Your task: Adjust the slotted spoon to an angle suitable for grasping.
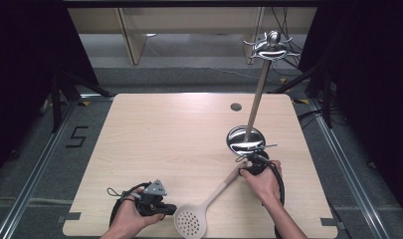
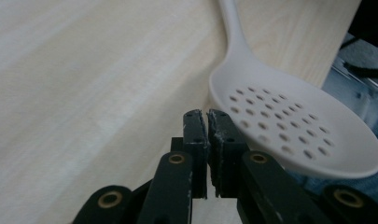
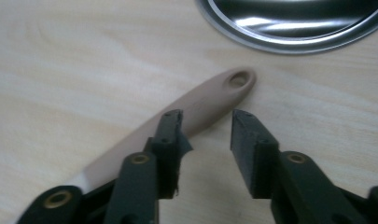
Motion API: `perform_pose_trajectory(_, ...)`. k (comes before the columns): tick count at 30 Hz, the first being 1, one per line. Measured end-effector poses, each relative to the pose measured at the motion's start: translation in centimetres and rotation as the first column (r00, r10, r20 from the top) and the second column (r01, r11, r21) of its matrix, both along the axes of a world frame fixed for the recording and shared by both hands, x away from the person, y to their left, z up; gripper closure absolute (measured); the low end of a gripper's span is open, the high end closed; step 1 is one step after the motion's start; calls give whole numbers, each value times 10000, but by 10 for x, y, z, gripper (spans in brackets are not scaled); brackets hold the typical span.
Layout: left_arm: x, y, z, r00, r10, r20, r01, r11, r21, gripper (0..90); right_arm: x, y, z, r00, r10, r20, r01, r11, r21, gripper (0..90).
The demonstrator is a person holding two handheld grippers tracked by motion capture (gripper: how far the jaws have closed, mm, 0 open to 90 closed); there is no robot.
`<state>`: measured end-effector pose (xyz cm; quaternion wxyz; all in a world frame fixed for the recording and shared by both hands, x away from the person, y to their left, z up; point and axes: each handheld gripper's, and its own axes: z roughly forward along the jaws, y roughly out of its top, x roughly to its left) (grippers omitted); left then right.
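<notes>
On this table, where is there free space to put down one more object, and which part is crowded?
The far-left area of the table is bare, bordered by the left edge, the far edge and the metal stand. The near-right part is crowded: the slotted spoon lies diagonally there, with the right tool at its handle and the left tool beside its bowl.

matt plastic slotted spoon on pale wood-grain table; glossy metal stand base.

The slotted spoon — its bowl end cut off — blurred.
</notes>
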<state>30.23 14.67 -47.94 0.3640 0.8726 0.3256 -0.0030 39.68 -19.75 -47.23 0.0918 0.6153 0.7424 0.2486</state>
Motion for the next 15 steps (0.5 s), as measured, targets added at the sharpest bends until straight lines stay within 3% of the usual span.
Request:
perform_pose_trajectory(2,3,6,3,9990,416,159,-414,9990,-178,841,1,0,2,9984,-562,-26,563,9979,324,553)
perform_pose_trajectory(3,4,9,5,9982,538,267,-531,9982,-271,836,2,-1,2,9985,-540,121,536,9979,356,508)
perform_pose_trajectory(5,5,14,6,9960,817,371,-801,9958,-443,826,5,2,1,9961,-870,-165,878,9947,529,453)
perform_pose_trajectory(6,6,16,6,9952,864,453,-846,9956,-396,821,6,6,3,9879,-1392,-687,1437,9875,648,441)
perform_pose_trajectory(8,6,20,5,9940,994,459,-981,9947,-301,811,9,9,1,9882,-1409,-603,1445,9876,618,414)
perform_pose_trajectory(11,8,24,5,9933,1039,511,-1024,9942,-322,802,12,15,-1,9858,-1360,-988,1428,9876,657,393)
perform_pose_trajectory(12,8,24,6,9931,1108,393,-1094,9933,-361,800,11,18,0,9776,-1606,-1358,1719,9822,761,385)
perform_pose_trajectory(13,8,25,5,9915,1211,468,-1191,9920,-427,797,12,19,-1,9768,-1475,-1550,1601,9845,720,379)
perform_pose_trajectory(14,9,26,5,9911,1186,606,-1167,9926,-350,794,13,21,-1,9760,-1481,-1594,1592,9855,590,375)
perform_pose_trajectory(15,9,27,5,9909,1249,499,-1230,9916,-409,791,14,25,-2,9721,-1715,-1598,1840,9807,669,375)
